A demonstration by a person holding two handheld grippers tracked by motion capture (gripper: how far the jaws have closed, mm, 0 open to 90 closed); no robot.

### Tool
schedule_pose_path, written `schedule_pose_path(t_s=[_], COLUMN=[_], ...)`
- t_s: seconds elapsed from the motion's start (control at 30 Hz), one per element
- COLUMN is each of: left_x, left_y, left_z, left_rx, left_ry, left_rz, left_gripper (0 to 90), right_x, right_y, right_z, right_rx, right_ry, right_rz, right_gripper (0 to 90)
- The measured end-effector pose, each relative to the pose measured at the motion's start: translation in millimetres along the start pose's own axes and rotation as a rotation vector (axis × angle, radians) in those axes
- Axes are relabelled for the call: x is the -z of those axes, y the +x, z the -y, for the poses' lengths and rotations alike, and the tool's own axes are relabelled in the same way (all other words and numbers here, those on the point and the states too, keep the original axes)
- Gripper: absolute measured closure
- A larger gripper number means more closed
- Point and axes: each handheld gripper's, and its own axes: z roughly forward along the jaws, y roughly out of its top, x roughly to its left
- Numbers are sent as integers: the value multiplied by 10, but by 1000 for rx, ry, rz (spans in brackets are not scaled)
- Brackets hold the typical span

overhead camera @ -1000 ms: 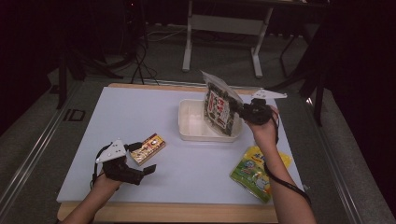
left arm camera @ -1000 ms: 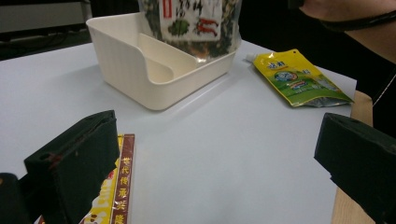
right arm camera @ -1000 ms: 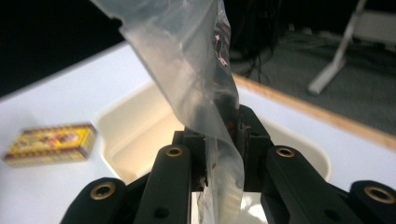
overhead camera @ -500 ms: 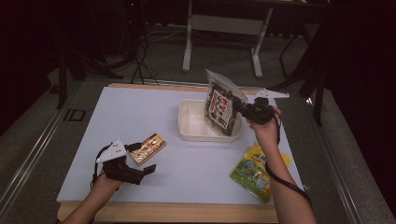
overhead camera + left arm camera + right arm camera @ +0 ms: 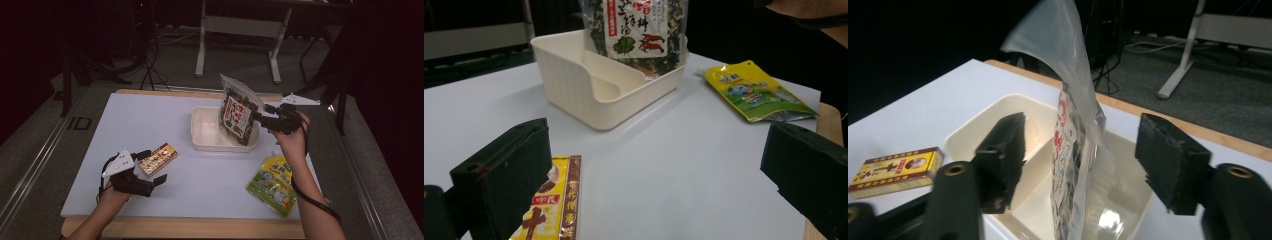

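Right gripper view: right gripper (image 5: 1080, 165) just released, straddling snack bag (image 5: 1075, 150) in tub (image 5: 993, 135)

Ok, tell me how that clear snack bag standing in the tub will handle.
The snack bag looks light and crinkly; its empty top curls, so probably floppy. Standing upright in the cream tub between the right gripper's just-opened jaws, it may tip.

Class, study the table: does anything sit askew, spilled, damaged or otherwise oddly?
One thing stands out: the snack bag stands on end in the cream tub, leaning toward its right wall instead of lying flat. The right gripper has just opened its jaws, the bag still between them, unclamped. Nothing looks spilled or torn.
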Motion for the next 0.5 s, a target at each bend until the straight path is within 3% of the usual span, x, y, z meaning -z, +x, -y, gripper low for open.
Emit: schedule_pose_path(t_s=[0.07,0.1,0.17,0.2,0.23,0.27,0.4,0.5], left_x=[-4,-7,-8,-16,-16,-27,-35,-35], left_y=[-2,-9,-14,-36,-36,-42,-57,-86], left_z=[-1,-2,-4,-15,-15,-14,-20,-42], left_rx=[-3,-2,-8,-7,-7,19,40,59], left_ry=[2,-3,-3,18,18,21,43,41], left_rz=[2,8,7,7,7,31,40,57], left_gripper=[2,2,2,15,27,27,24,15], right_x=[47,155,155,305,305,416,547,702], right_y=[10,30,30,45,45,54,73,68], right_z=[-6,-5,-5,14,14,45,112,228], right_rx=[2,7,7,3,3,-3,26,73], right_ry=[-2,-24,-24,-38,-38,-50,-49,-54], right_rz=[4,8,8,3,3,-8,12,15], right_gripper=[303,254,254,146,146,134,126,146])
